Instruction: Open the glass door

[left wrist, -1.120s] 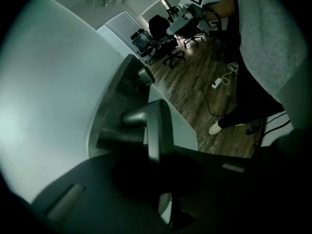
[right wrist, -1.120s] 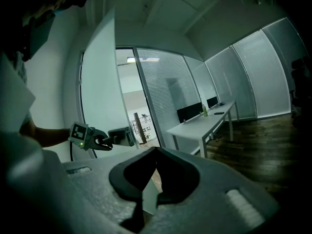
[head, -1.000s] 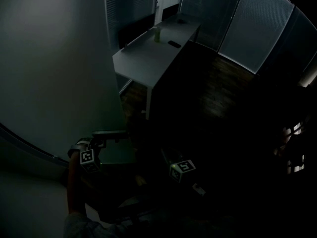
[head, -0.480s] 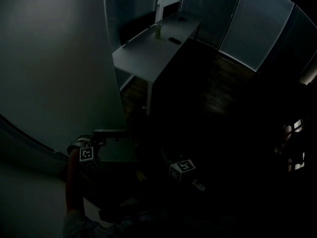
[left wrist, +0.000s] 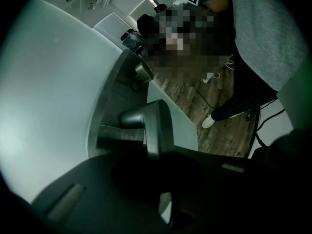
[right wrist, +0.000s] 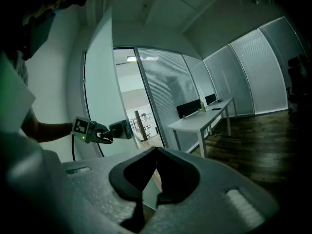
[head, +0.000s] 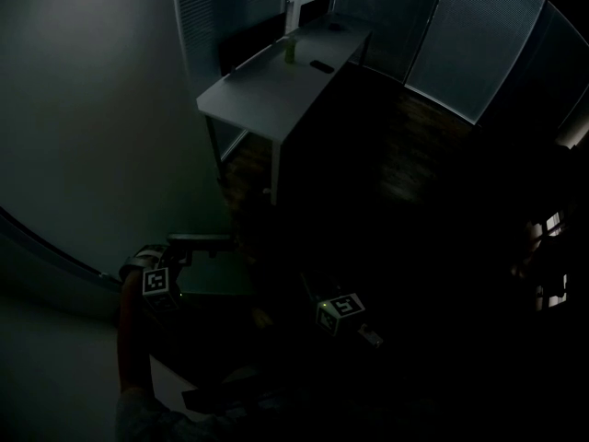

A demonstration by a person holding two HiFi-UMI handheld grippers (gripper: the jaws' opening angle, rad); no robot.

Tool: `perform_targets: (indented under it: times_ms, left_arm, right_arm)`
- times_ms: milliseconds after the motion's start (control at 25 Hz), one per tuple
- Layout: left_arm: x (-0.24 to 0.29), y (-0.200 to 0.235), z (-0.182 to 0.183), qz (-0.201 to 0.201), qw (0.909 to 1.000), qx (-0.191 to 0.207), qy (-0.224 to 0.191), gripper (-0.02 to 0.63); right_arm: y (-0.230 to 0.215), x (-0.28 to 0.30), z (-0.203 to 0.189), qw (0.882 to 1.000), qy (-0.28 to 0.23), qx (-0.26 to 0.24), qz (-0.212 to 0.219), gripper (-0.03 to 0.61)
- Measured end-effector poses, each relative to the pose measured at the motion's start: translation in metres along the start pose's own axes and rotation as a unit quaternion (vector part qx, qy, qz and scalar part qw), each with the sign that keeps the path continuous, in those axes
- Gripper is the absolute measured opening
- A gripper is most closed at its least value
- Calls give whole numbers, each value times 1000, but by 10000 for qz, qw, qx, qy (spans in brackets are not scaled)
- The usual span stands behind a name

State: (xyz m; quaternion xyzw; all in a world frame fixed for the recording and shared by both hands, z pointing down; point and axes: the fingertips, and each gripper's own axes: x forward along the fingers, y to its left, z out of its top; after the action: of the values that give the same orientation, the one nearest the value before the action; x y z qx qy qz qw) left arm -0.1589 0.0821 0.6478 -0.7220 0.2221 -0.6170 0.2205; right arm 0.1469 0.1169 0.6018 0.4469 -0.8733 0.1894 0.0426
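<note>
The room is dim. The glass door (head: 101, 136) is the wide pale panel on the left and stands partly swung, its edge also showing in the right gripper view (right wrist: 100, 77). Its metal lever handle (head: 204, 241) (left wrist: 153, 123) (right wrist: 121, 129) runs straight into the jaws of my left gripper (head: 177, 252) (left wrist: 155, 156) (right wrist: 103, 136), which is shut on it. My right gripper (head: 315, 293) (right wrist: 148, 195) hangs apart to the right of the door, jaws together with nothing between them, pointing towards the doorway.
A long white desk (head: 276, 86) with a green bottle (head: 290, 52) stands beyond the door. Walls with blinds (head: 469, 53) close the far side. The floor (head: 405, 164) is dark wood. A person's leg and white shoe (left wrist: 210, 122) stand by floor cables.
The left gripper has drifted slightly up and left with the handle still in its jaws, and the door edge has shifted left. The right gripper has barely moved in the view.
</note>
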Motion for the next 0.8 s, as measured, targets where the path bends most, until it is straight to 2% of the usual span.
perform_targets:
  times_ms: [360, 600, 800]
  left_arm:
    - [3, -2, 0, -16, 9999, 73, -75, 20]
    - [-1, -3, 1, -47, 9998, 95, -145, 23]
    - [-1, -5, 0, -239, 9995, 16, -183, 34]
  right_arm:
    - [8, 5, -19, 9999, 120, 47, 86, 2]
    - [14, 10, -14, 9998, 120, 36, 157, 2]
    - [11, 16, -14, 9998, 166, 34, 133, 2]
